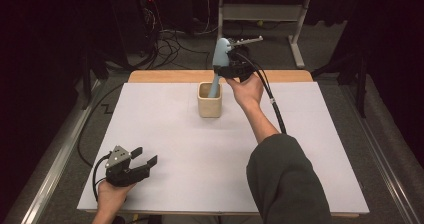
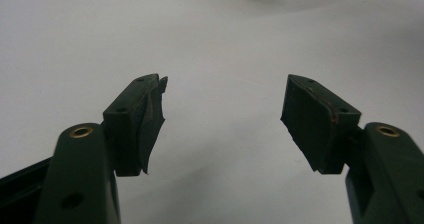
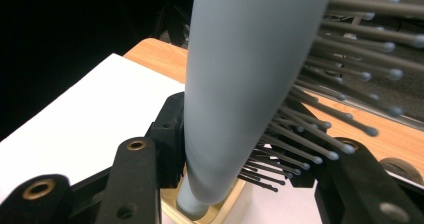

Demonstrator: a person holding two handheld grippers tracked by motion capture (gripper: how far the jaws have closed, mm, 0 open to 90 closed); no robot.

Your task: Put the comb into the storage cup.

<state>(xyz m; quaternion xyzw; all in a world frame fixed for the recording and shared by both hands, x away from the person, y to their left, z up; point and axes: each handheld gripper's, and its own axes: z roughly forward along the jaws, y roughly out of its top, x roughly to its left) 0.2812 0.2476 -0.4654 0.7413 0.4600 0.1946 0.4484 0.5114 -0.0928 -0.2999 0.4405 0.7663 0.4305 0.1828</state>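
White sheet over a wooden table (image 1: 150, 76), dark room behind with cables on the floor, and we're mid-action. Right gripper (image 1: 231, 70) is up at the far side, clamped on a pale blue hairbrush (image 1: 220, 59) (bristles poking out past one jaw in the right gripper view), gripping it across the lower head. Brush stands nearly upright, handle end down inside the cream square cup (image 1: 209, 100), which sits on the sheet near the far middle. From the right gripper view the handle tip (image 3: 192, 204) is just inside the cup's rim (image 3: 227, 211). Left gripper (image 1: 142, 159) rests low at the near left corner, jaws spread wide with bare sheet between them, well apart from the cup.
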